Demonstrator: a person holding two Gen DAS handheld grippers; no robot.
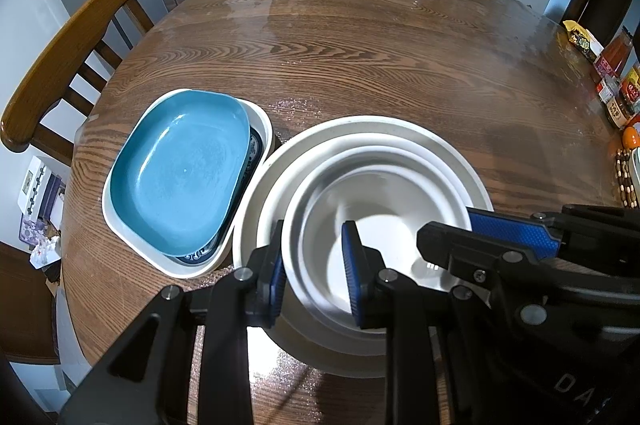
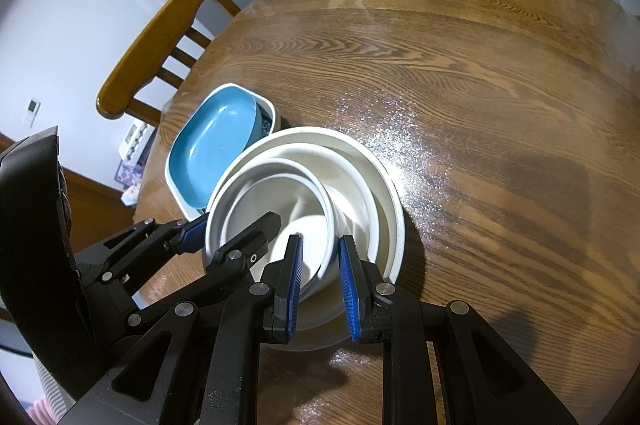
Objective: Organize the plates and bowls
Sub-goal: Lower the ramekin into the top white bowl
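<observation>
- A round wooden table [image 1: 360, 65] carries two stacks of dishes near its close edge, touching or almost touching each other.
- The left stack is a white rectangular dish [image 1: 120, 225] with rounded corners; a dark patterned plate [image 1: 254, 153] lies in it, and a blue plate [image 1: 180, 173] sits on top, shifted toward the stack's left side so the patterned rim shows on the right.
- The right stack is a nest of white bowls [image 1: 360, 129] — the largest outside, smaller ones inside, the innermost white bowl [image 1: 380, 209] sitting off-centre toward the near side.
- The left gripper [image 1: 316, 273] straddles the near-left wall of the inner bowls: one blue-padded finger is outside the rim, the other inside the bowl. Its jaws are narrowed around the wall, and the pads seem to press on it, though the fisheye view does not make the contact plain.
- The right gripper [image 2: 320, 281] straddles the near-right side of the nest in the same way, its left finger inside the innermost bowl and its right finger outside that bowl's wall. A gap shows between the pads and the rim in places — whether it truly grips cannot be told.
- From the left wrist view, the right gripper [image 1: 480, 241] enters from the right, over the bowls.
- Wooden chairs [image 1: 60, 65] stand around the table; jars and packets [image 1: 612, 81] sit at its far right edge.
</observation>
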